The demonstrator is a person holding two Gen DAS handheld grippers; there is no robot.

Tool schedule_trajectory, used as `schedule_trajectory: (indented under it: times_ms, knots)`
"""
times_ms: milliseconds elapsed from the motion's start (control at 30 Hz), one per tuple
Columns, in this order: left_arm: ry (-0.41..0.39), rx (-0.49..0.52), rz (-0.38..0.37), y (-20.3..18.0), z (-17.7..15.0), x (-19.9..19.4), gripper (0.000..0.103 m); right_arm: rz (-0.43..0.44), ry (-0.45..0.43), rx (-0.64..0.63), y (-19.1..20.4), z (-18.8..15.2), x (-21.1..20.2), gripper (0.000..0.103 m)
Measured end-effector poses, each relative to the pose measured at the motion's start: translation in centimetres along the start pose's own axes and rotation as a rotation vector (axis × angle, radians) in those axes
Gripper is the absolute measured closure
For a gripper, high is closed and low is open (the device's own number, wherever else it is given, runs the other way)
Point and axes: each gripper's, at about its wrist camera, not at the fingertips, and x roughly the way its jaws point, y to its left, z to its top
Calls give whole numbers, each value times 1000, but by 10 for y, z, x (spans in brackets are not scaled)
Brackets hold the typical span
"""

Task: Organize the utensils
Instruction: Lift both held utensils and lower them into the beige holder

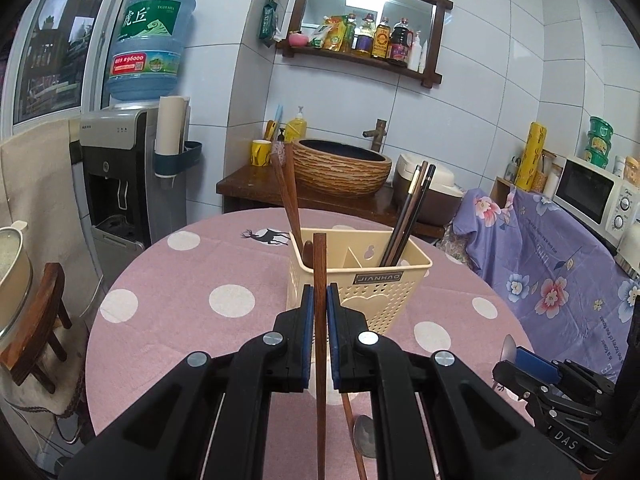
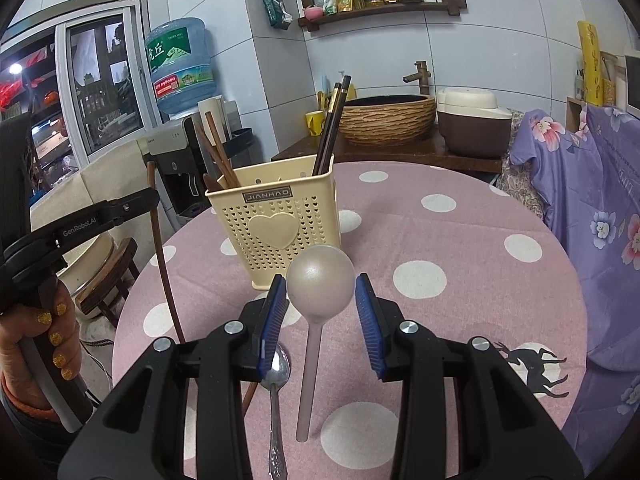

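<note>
L gripper (image 1: 320, 296) clamps a wooden chopstick (image 1: 319, 264) upright, near the cream utensil holder (image 1: 372, 284) on the dotted table (image 2: 460, 232). R gripper (image 2: 321, 292) grips a pinkish spoon (image 2: 320, 280) by the bowl.

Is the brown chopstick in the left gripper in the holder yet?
Out. The chopstick stands upright, clamped in the left gripper, short of the holder.

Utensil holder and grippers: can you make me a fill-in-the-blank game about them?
The left gripper is shut on a wooden ____.
The right gripper holds the pale spoon by its ____.
The cream holder has a ____ shape on its front.
The tablecloth is pink with white ____.
Missing words: chopstick, bowl, heart, dots.
</note>
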Motion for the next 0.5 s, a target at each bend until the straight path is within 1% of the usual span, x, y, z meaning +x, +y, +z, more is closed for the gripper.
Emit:
schedule_trajectory:
  times_ms: [167, 333, 433, 500]
  knots:
    - [-8, 1, -11, 1, 5, -2, 95, 15, -10, 0, -1, 8, 1, 66]
    - [-25, 4, -25, -1, 16, -6, 95, 33, -27, 1, -2, 24, 2, 66]
    - [-46, 3, -45, -3, 30, -11, 95, 49, -47, -7, 1, 39, 3, 66]
    - [-69, 0, -60, -6, 44, -14, 95, 45, -78, -30, 6, 54, 3, 66]
